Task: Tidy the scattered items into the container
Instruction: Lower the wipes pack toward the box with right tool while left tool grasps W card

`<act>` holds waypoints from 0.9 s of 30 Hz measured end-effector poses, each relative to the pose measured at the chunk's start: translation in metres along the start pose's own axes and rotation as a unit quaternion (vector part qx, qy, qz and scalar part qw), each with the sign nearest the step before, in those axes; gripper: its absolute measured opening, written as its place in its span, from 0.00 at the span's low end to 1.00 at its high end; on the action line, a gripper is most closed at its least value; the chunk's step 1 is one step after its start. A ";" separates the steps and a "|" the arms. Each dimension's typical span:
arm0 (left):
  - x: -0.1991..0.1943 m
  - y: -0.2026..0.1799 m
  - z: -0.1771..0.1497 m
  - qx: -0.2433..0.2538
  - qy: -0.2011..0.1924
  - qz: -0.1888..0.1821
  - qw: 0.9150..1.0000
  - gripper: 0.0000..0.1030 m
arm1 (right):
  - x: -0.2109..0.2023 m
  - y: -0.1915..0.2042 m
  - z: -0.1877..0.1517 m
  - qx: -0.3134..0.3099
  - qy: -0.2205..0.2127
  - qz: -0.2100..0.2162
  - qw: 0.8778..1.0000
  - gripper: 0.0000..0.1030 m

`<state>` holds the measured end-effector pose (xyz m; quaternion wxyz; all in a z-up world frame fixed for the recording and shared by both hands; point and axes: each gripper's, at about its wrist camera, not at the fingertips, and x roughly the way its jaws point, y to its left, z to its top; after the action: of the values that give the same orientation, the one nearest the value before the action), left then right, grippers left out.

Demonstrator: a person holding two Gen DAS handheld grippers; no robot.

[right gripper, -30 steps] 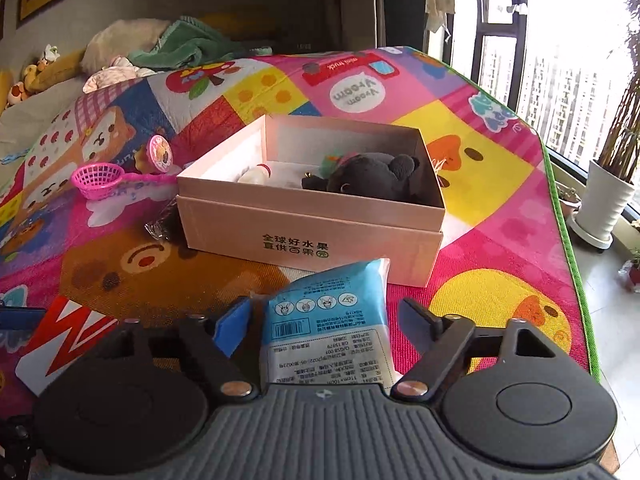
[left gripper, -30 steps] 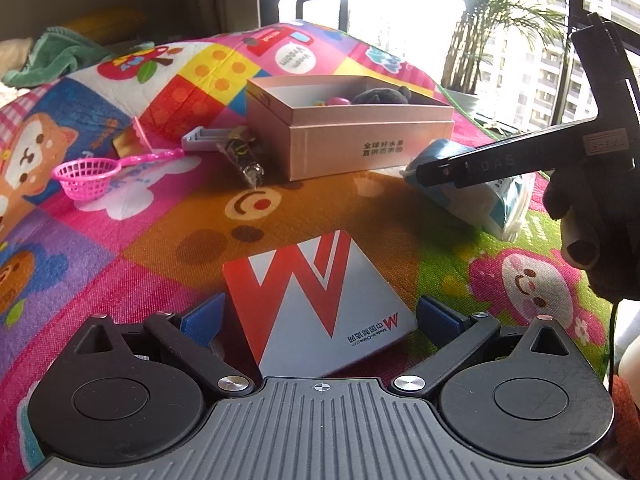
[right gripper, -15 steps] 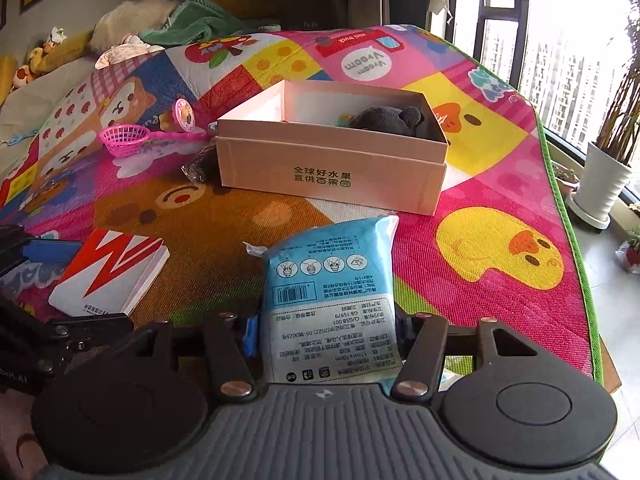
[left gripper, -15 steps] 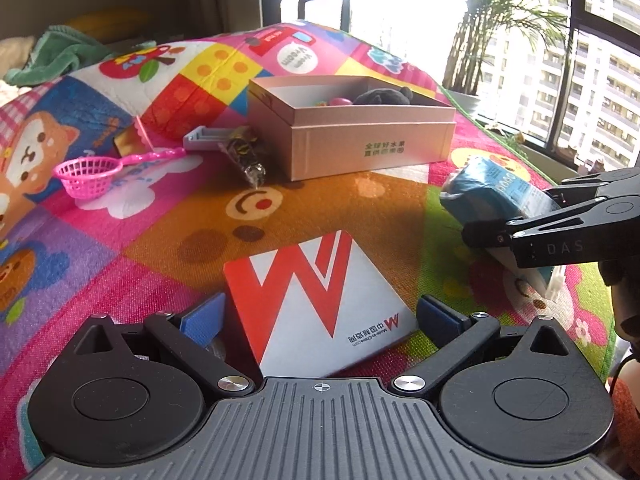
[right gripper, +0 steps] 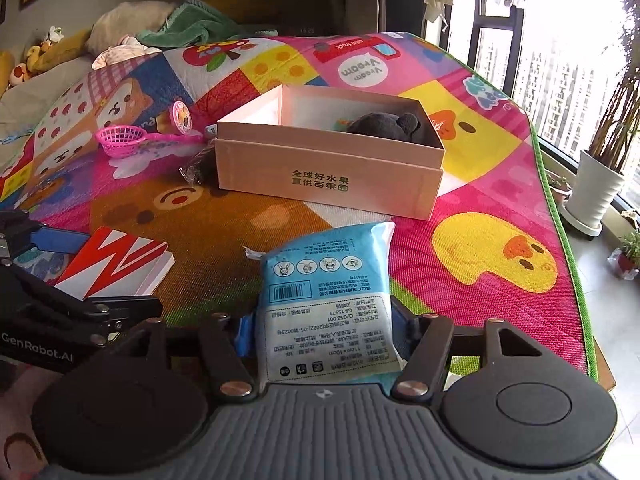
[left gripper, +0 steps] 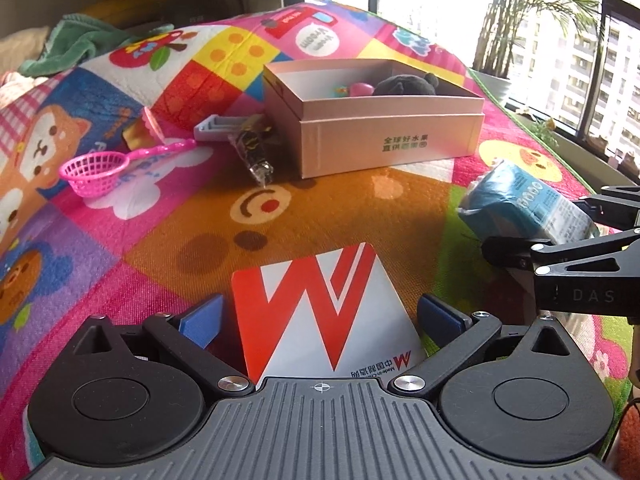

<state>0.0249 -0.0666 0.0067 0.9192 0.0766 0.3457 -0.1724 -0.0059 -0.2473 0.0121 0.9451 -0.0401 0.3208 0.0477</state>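
Observation:
A pink cardboard box [left gripper: 384, 136] [right gripper: 328, 176] stands on the play mat and holds a dark plush toy [right gripper: 390, 126] and small toys. My left gripper [left gripper: 320, 318] is open, its blue pads either side of a red-and-white notebook [left gripper: 320, 304] [right gripper: 116, 262] lying on the mat. My right gripper [right gripper: 322, 324] is shut on a blue tissue pack [right gripper: 328, 300] [left gripper: 524, 204], held in front of the box, right of the notebook.
A pink toy strainer [left gripper: 100, 168] [right gripper: 124, 140], a grey comb-like piece [left gripper: 216, 126], a clear plastic wrapper [left gripper: 254, 152] and a round pink toy [right gripper: 182, 116] lie left of the box. The mat's green edge [right gripper: 560, 216] drops to the floor by a potted plant [right gripper: 596, 196].
My right gripper with the tissue pack has pulled back from the box and lowered, and its jaws have closed onto the pack. My left gripper stays open around the notebook.

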 end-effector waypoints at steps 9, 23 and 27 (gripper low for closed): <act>-0.008 0.009 -0.002 0.009 -0.006 -0.008 1.000 0.89 | 0.003 0.001 0.005 -0.015 0.002 0.016 1.000 0.54; -0.076 0.012 0.012 0.022 -0.083 -0.042 0.995 0.86 | -0.056 -0.018 0.022 -0.009 -0.031 0.008 0.999 0.52; -0.095 0.008 0.029 0.041 -0.118 -0.044 0.991 0.86 | -0.077 -0.024 0.036 -0.003 -0.054 0.019 0.998 0.52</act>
<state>-0.0211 -0.0415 0.0917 0.9411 0.0778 0.2305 -0.2348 -0.0425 -0.2727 0.0883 0.9599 -0.0340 0.2695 0.0689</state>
